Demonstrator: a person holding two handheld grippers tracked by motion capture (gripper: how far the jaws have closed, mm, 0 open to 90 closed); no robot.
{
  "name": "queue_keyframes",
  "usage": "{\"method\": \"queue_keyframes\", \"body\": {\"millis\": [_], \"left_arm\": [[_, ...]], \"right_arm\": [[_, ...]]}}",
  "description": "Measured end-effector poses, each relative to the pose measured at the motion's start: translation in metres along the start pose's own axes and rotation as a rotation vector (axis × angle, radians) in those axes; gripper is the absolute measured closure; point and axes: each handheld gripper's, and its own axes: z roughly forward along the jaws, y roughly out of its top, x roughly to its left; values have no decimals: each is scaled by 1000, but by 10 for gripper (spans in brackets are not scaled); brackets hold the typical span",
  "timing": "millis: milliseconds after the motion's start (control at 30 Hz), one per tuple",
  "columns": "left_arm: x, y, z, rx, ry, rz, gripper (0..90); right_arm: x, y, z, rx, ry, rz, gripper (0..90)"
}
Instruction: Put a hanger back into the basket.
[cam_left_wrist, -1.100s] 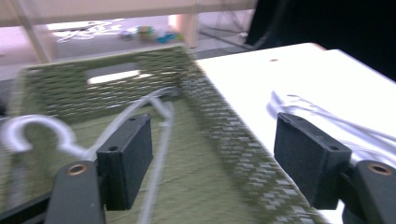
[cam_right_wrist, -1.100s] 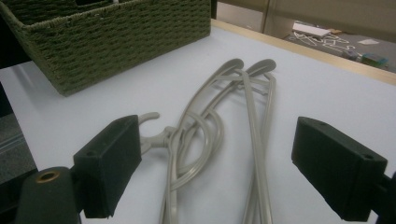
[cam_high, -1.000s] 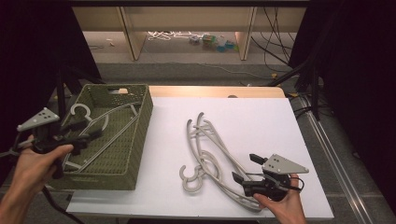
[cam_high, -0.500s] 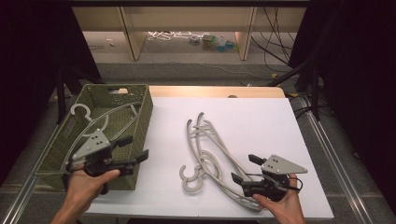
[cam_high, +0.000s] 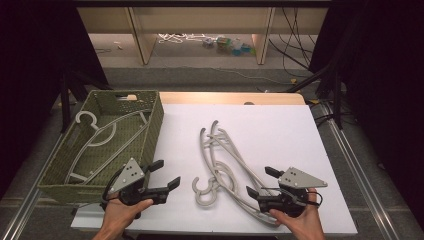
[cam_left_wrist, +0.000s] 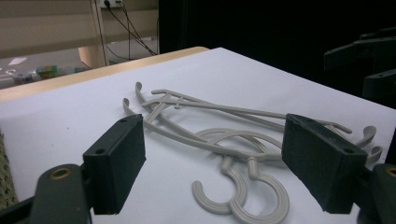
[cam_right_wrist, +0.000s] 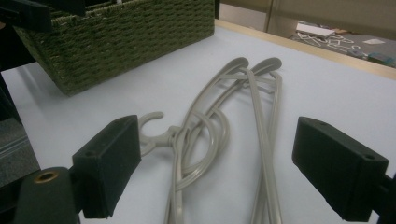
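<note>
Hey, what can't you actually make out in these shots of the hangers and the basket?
- Number of tangled hangers on the table: high view, they overlap.
- Their near ends: right gripper view, cut off by the bottom edge.
- The basket floor under its hanger: near wall hides part.
- Small items on the far floor: too small.

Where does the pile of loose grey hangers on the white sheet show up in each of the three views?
High view: hanger pile lies centre, on the white sheet, right of the green basket.
Left gripper view: hanger pile lies mid-frame between the open jaws of the left claw, hooks nearest.
Right gripper view: hanger pile runs up the centre between the open jaws of the right claw.
Shared landmark: the paired hooks.
</note>
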Motion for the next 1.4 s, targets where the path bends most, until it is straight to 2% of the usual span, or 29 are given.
{"method": "queue_keyframes", "body": {"millis": [33,100,133,167,267,300,333,400,433,500,533,567,633,767,833,967,1000,1033,1100,1133,1200,1233,1267,1333,1367,1400], "left_arm": [[1,-1,0,-1,2,23,205],[-1,-4,0,4,10,15,195],[0,-5,0,3,9,29,192],[-1,-6,1,5,8,4,188],[-2,-7,2,15,2,30,173],[-3,-8,3,5,-7,21,173],[-5,-9,2,16,-3,11,173],[-5,-10,3,16,-19,39,173],[-8,-11,4,17,-22,23,173],[-9,-11,3,30,-21,37,173],[-8,-12,3,31,-26,57,173],[-9,-12,4,31,-26,51,173],[-10,-13,5,43,-25,33,173],[-10,-15,6,48,-34,35,173],[-10,-15,6,51,-32,24,174],[-8,-15,7,53,-33,44,175],[-9,-16,7,55,-31,25,175],[-9,-16,7,55,-32,28,175],[-9,-16,8,56,-34,29,176],[-9,-16,8,56,-36,42,176],[-9,-16,8,58,-40,51,178],[-9,-16,8,59,-40,51,180],[-9,-16,8,59,-41,51,181],[-9,-16,8,59,-42,44,182],[-9,-16,8,60,-42,42,183],[-9,-16,8,60,-42,42,183]], "right_arm": [[0,0,1,0,2,-3,163],[1,-1,2,-3,-3,-7,163],[1,-1,2,2,1,-6,163],[1,-1,2,9,8,-9,163],[1,-2,3,14,17,-8,163],[1,-2,3,17,16,-10,163],[2,-3,4,15,17,-10,163],[2,-3,5,34,22,-14,162],[2,-3,6,37,18,-15,161],[3,-4,9,49,7,-26,161],[3,-5,10,68,16,-19,161],[4,-6,13,78,29,-15,161],[3,-8,17,108,23,-28,161],[2,-9,29,199,42,-39,163],[2,-9,33,226,47,-44,164],[1,-11,44,283,65,-68,189],[1,-12,46,297,68,-75,200],[2,-13,48,329,82,-63,209],[5,-17,53,357,105,-79,255],[5,-19,55,370,113,-94,294],[9,-21,58,420,138,-86,342],[8,-22,61,428,143,-111,383],[8,-22,62,469,151,-99,410],[8,-24,67,493,151,-96,457],[10,-23,68,513,150,-71,484],[8,-24,71,508,156,-97,505]]}}
